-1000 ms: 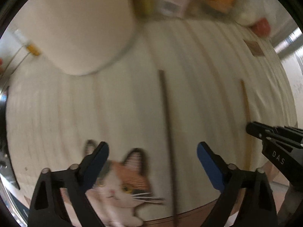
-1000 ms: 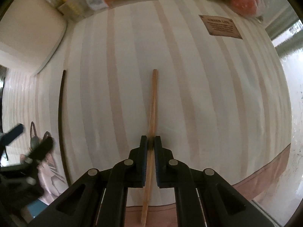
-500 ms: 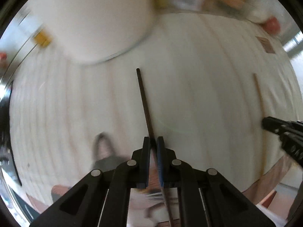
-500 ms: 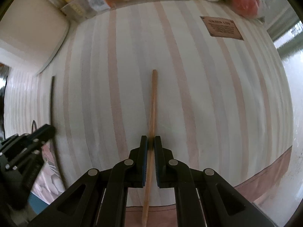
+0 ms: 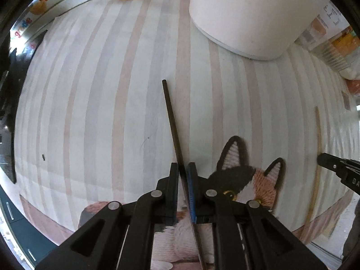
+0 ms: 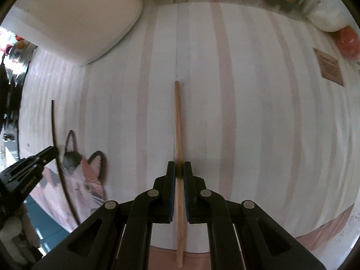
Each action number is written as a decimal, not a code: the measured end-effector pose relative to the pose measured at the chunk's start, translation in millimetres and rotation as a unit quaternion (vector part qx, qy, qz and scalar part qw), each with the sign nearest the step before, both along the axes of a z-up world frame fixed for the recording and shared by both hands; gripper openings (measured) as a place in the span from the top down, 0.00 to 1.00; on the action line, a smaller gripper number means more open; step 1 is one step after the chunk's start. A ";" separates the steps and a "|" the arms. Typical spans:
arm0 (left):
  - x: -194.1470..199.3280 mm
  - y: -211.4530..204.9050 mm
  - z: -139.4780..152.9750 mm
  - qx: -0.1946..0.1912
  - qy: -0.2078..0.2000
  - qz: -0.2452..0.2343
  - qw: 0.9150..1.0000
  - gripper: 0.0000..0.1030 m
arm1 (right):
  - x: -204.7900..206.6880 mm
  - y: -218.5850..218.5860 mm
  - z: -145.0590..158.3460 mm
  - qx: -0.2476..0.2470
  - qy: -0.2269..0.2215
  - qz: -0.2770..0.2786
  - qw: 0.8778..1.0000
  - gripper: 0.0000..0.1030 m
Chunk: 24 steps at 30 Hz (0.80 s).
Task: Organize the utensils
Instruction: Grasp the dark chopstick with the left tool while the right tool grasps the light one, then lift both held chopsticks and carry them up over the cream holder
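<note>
Holding one chopstick apiece, both grippers point down at the striped surface (image 6: 258, 123). The left gripper (image 5: 184, 168) is clamped narrow on a dark chopstick (image 5: 171, 121), which runs forward from its pads toward a large white container (image 5: 247, 15). The right gripper (image 6: 179, 168) is pinched on a light wooden chopstick (image 6: 178, 121), gripped toward its near end, with most of the length sticking out ahead. A cat-shaped mat (image 5: 254, 180) lies at the near edge of the surface, just beside the left gripper.

Judging by the task, the two sticks probably have to end up together. The risk is pivoting: each stick is pinched at a single point on a thin round shaft, so it could swing or roll between the pads if its far tip catches the surface or the container. A slipping stick might also drop over the near edge.
</note>
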State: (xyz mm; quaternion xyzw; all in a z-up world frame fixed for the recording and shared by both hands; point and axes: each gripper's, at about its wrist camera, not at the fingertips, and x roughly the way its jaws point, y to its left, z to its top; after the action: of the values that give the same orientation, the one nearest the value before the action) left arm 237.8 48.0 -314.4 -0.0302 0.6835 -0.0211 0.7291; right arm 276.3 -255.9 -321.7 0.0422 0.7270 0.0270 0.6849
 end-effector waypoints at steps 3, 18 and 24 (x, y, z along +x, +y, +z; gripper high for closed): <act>23.5 29.8 1.0 -0.006 0.005 -0.007 1.000 0.91 | 16.3 5.3 -1.2 -0.012 -0.003 -0.001 1.000 0.82; 49.0 -6.6 1.9 0.012 -0.011 -0.048 0.999 0.97 | 37.3 56.4 -3.5 -0.044 -0.013 0.036 0.998 0.94; 34.3 -17.2 0.1 0.010 -0.010 -0.049 0.999 0.95 | 46.4 56.7 -7.3 -0.050 0.002 0.052 0.997 0.93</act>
State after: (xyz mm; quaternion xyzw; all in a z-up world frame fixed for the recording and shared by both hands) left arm 272.2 30.7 -314.2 0.0108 0.6769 -0.0499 0.7343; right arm 322.6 -199.2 -328.9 -0.0299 0.7297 0.0258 0.6826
